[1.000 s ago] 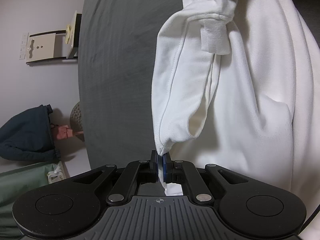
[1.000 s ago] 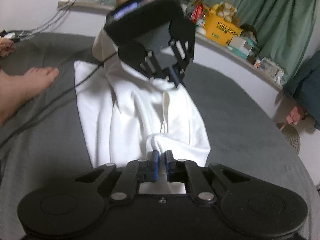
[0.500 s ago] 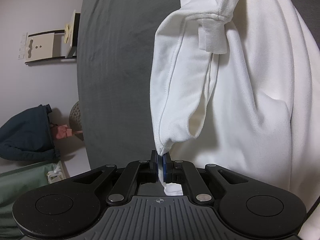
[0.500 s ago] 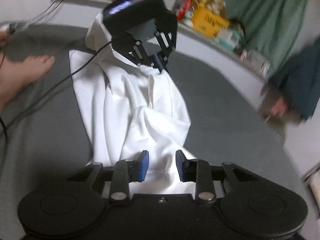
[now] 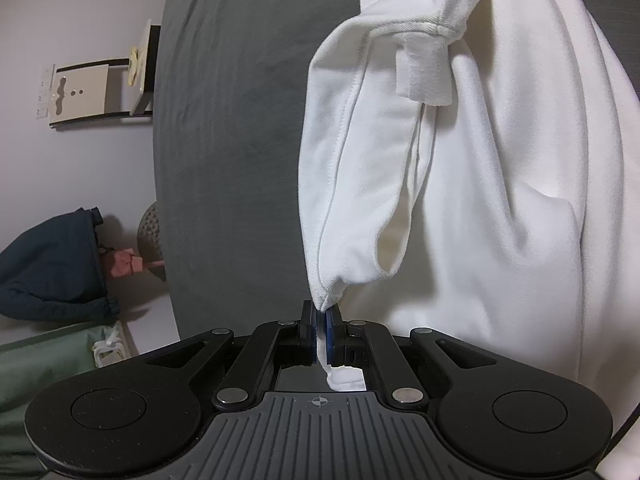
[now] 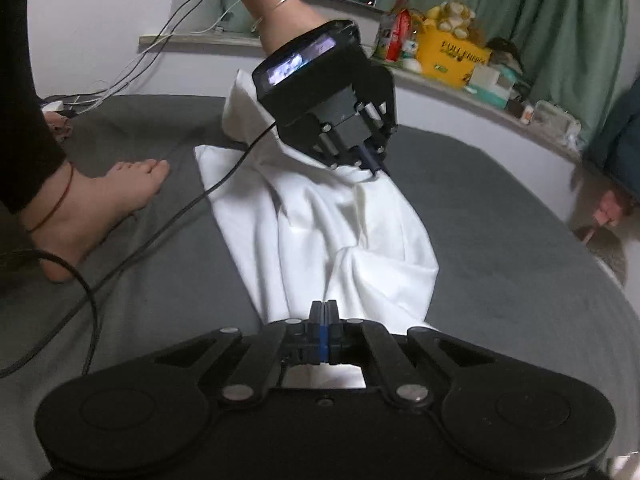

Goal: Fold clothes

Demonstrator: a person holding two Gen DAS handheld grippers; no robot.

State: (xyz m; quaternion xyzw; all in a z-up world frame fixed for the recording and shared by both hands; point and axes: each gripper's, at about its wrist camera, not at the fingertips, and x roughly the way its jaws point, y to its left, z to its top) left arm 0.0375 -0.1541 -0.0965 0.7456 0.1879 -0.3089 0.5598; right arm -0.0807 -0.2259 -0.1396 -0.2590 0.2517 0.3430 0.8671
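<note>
A white garment (image 5: 500, 200) lies stretched over a grey bed sheet (image 5: 232, 140). My left gripper (image 5: 321, 316) is shut on a corner of its hem, which hangs up from the pads as a loose fold. In the right wrist view the same garment (image 6: 340, 232) runs from that left gripper (image 6: 374, 166), held by a hand at the far end, down toward me. My right gripper (image 6: 324, 312) is shut with its blue pads pressed together and no cloth between them. It hovers just above the near end of the garment.
A bare foot (image 6: 100, 200) rests on the sheet (image 6: 500, 240) left of the garment, with a black cable (image 6: 180, 216) trailing across. A cluttered ledge with a yellow box (image 6: 454, 62) runs behind the bed. A dark blue bag (image 5: 48, 268) sits on the floor beside it.
My right gripper opened, let go of the bunched cloth, drew back a little and shut empty. The released cloth settled on the bed. My left gripper kept still with its hold.
</note>
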